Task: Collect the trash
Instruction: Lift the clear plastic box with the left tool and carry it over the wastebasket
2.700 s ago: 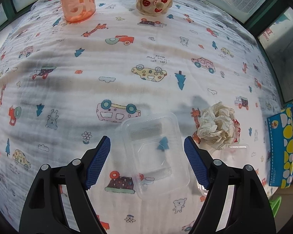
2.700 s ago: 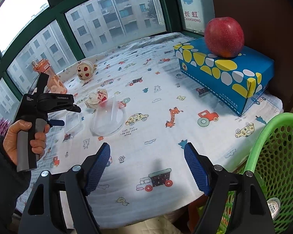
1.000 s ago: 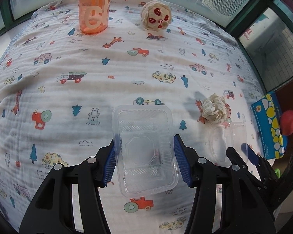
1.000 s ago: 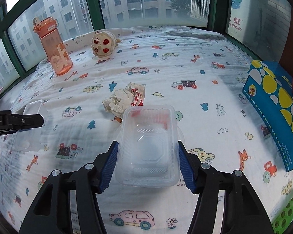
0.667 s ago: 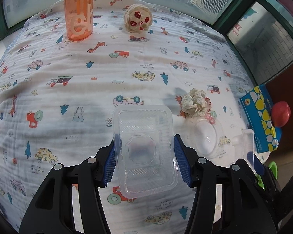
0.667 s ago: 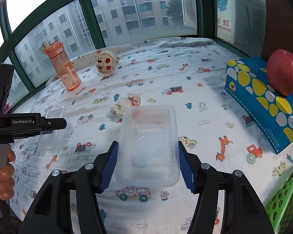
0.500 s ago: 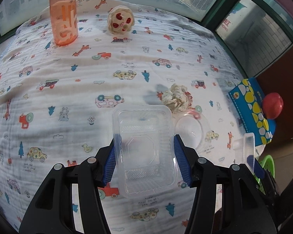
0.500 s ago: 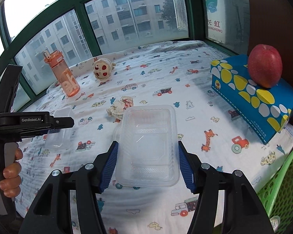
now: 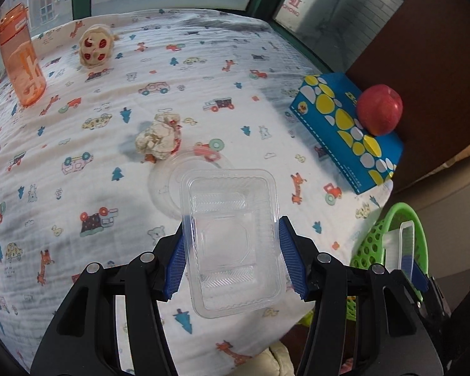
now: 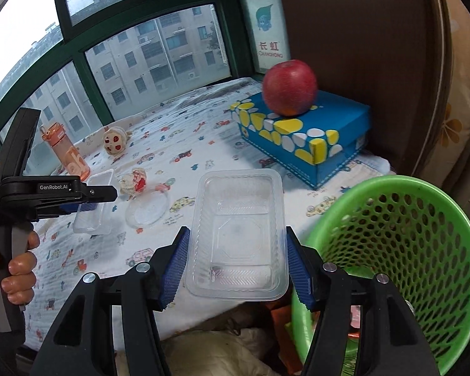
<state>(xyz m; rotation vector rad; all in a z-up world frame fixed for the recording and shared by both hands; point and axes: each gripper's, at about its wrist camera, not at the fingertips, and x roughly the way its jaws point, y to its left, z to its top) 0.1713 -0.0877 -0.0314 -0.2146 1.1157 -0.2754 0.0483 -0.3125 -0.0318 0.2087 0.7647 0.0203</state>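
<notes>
both clear trays have swung from over the printed cloth (image 9: 78,144) toward the green basket (image 10: 423,206), my left gripper (image 9: 232,258) pinching one clear tray (image 9: 232,238), my right gripper (image 10: 235,263) pinching the other tray (image 10: 238,232); i should centre each over the rim before letting go

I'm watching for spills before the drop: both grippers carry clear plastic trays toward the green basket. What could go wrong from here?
1. The right gripper pinches its clear tray only by the thin side walls; it may flex and slip out short of the green basket.
2. The left gripper with its own tray comes in close beside; the two could collide at the rim.
</notes>
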